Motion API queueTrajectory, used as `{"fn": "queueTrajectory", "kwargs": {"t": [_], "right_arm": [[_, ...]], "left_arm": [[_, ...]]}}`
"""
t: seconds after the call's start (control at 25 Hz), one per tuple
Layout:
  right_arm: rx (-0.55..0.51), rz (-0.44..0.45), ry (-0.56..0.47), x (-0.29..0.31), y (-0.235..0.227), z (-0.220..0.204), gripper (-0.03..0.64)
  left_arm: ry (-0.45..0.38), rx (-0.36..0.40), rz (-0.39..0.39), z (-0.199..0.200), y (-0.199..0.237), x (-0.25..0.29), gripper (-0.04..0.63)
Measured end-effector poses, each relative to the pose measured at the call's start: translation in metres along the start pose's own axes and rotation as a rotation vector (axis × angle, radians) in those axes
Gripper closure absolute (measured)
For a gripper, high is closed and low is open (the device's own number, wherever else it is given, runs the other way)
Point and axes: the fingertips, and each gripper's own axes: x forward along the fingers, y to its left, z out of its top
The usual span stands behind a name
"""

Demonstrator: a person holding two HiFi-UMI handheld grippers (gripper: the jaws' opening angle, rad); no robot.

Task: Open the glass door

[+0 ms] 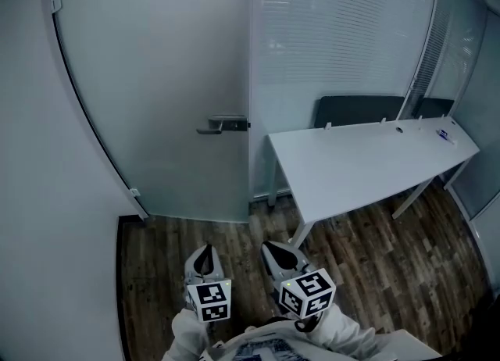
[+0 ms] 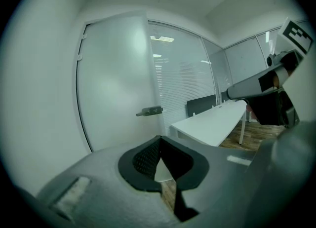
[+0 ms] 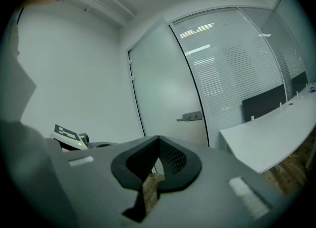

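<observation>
Door (image 1: pixel 156 78) of frosted glass, seemingly metal lever handle (image 1: pixel 223 125), wood-plank floor (image 1: pixel 203 234)

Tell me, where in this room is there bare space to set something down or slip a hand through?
The white table is nearly all bare; only small items sit along its far edge. The wood floor before the glass door is open. Tightest looks the gap between the table's corner and the door handle.

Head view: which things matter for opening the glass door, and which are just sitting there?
Job: glass door; handle; left gripper and right gripper, both shut and empty.
Just there: white table; chairs behind it; blinds.
</observation>
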Motion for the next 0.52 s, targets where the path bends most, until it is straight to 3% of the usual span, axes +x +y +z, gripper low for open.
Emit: {"fn": "queueTrajectory", "kwargs": {"t": [0.52], "right_arm": [[0.026, 0.001, 0.027, -0.033, -0.023, -0.010, 0.612]], "left_arm": [[0.028, 0.010, -0.037, 0.000, -0.056, -0.012, 0.592]]}}
